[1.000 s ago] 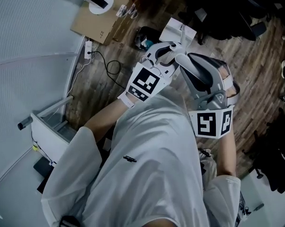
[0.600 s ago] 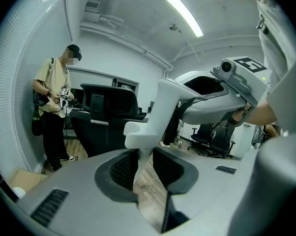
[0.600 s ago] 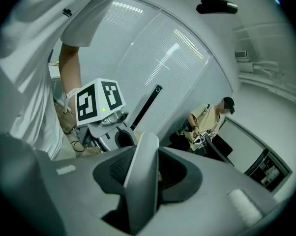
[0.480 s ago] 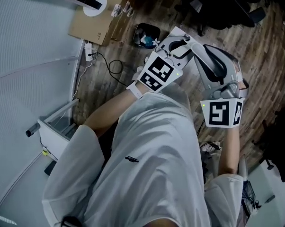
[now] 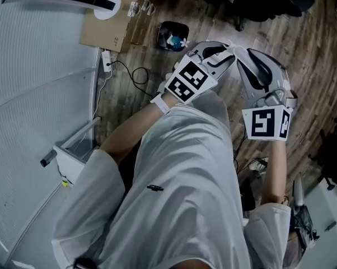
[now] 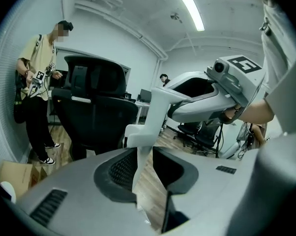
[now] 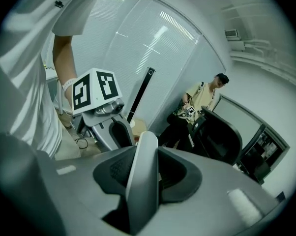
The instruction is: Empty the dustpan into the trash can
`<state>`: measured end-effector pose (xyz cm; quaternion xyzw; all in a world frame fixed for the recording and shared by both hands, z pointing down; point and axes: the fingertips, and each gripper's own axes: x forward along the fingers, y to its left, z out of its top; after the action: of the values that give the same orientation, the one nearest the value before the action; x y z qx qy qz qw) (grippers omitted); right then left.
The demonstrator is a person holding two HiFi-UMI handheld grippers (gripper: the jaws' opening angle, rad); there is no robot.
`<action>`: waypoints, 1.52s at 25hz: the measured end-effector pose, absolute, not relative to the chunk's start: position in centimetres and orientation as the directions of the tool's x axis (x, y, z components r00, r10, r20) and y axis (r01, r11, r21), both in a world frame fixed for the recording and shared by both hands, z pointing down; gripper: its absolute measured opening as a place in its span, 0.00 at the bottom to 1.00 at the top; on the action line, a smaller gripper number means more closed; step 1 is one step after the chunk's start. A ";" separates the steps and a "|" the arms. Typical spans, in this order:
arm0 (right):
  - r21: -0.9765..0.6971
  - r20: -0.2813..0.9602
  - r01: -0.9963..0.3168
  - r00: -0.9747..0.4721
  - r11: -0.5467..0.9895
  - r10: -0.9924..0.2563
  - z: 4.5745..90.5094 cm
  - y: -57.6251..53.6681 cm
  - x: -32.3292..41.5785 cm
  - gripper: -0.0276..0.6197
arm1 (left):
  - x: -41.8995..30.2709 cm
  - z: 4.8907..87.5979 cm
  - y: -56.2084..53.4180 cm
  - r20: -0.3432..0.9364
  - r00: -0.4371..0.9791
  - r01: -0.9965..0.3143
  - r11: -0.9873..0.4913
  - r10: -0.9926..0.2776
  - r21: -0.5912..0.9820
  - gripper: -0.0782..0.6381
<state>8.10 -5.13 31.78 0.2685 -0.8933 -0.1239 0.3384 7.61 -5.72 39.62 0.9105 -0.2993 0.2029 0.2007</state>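
Left gripper: 2 jaws apart, the white dustpan's thin edge between them.
Right gripper: clamped on pale handle.
Trash can: on floor, near both grippers.

head: steep down | left view: sees right gripper | right view: sees left gripper

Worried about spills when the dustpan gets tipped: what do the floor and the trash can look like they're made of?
Floor: looks like wood or wood-look laminate with a matte finish; plank seams and streaky grain show. Trash can: probably plastic, dark, with a smooth rounded rim; it is too small in the head view to be sure.
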 end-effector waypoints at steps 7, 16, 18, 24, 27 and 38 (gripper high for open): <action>0.353 0.566 -0.476 -0.577 0.805 -0.589 34.2 -5.3 10.5 0.25 | 3.9 40.4 -5.1 0.519 0.693 -0.684 -0.685 -0.501 0.252 0.24; 0.355 0.614 -0.498 -0.514 0.791 -0.599 38.0 -4.9 12.0 0.25 | -0.1 39.1 -4.8 0.515 0.626 -0.755 -0.620 -0.586 0.212 0.13; 0.355 0.622 -0.514 -0.494 0.781 -0.608 38.9 -5.4 12.5 0.25 | -0.6 38.6 -4.8 0.507 0.621 -0.762 -0.612 -0.598 0.212 0.12; 0.349 0.654 -0.577 -0.414 0.738 -0.633 42.6 -7.2 15.4 0.25 | -1.9 38.5 -4.0 0.521 0.608 -0.774 -0.594 -0.599 0.220 0.12; 0.351 0.669 -0.601 -0.375 0.718 -0.641 44.6 -8.0 16.3 0.26 | -2.7 38.5 -4.0 0.526 0.592 -0.788 -0.576 -0.611 0.217 0.12; 0.341 0.750 -0.641 -0.255 0.688 -0.610 52.7 -9.0 18.0 0.26 | -4.3 38.7 -4.0 0.557 0.548 -0.818 -0.541 -0.624 0.198 0.12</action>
<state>17.96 -8.98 52.75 0.3947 -0.7921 0.0167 0.4653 -4.31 -3.99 38.69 0.8507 -0.4238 0.2160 0.2239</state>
